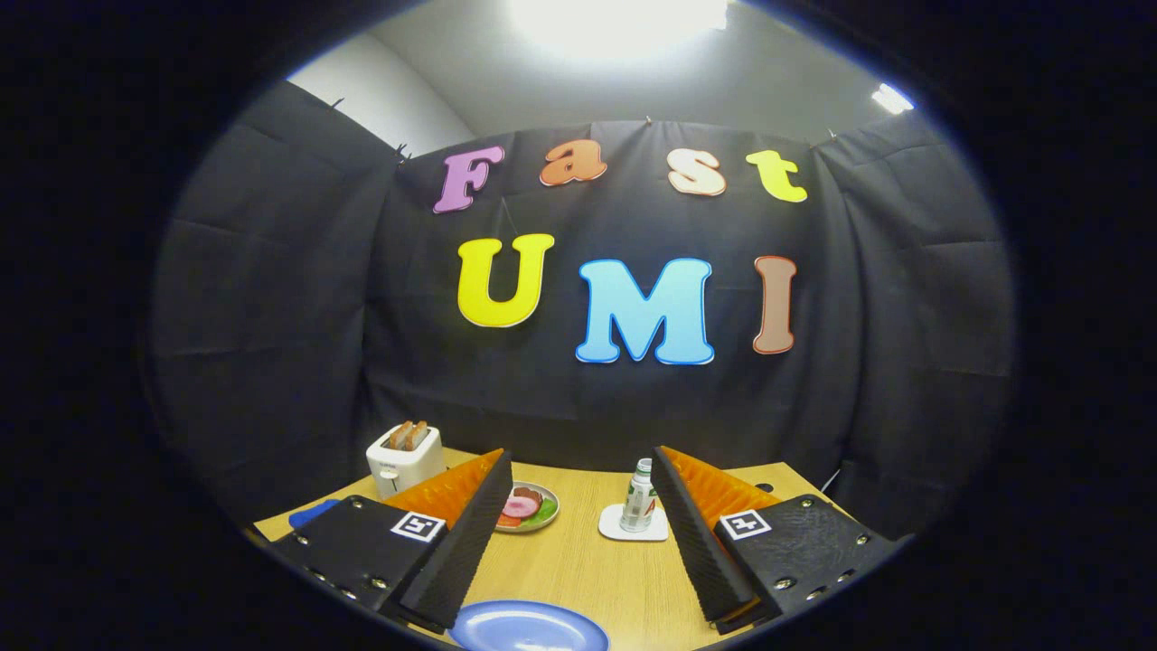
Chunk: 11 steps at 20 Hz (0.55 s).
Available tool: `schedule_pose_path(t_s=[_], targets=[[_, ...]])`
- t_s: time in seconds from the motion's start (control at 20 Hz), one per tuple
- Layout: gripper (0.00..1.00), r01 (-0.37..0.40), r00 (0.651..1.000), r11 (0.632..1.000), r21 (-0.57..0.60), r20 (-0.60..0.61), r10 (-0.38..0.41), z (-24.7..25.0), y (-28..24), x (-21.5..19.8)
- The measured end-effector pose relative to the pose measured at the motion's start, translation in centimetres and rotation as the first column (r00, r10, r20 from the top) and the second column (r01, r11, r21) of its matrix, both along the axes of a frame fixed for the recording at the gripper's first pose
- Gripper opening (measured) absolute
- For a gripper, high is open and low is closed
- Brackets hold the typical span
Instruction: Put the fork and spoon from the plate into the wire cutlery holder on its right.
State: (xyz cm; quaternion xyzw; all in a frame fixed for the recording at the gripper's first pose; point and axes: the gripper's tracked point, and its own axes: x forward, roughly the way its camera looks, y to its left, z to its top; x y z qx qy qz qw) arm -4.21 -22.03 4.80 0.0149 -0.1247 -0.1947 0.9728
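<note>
We held the gripper [578,506] above the wooden surface [587,579], its jaws spread wide apart with nothing between them but bare wood. The blue plate [529,627] lay just below and between the fingers, close to us, only its far part in sight; we could make out a pale glint on it but could not tell whether that was the fork or the spoon. Beyond the fingers, a small plate of food [533,506] with something pink, red and green on it sat just beside the left finger. A small bottle [639,495] stood upright on a white coaster [624,529] just beside the right finger. Farther back on the left, a white toaster [404,458] held two slices of toast. A blue thing [312,514] lay at the left edge of the surface.
</note>
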Motion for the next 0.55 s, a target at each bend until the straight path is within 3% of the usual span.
schedule_pose_path(t_s=[0.1, 0.55], targets=[[0.95, 0.004, 1.0, 0.999, 0.037, -0.001, -0.004, -0.8, 0.8, -0.2], [0.95, -0.059, 0.998, 0.996, -0.066, -0.019, 0.058, 0.3, 3.2, -0.6]])
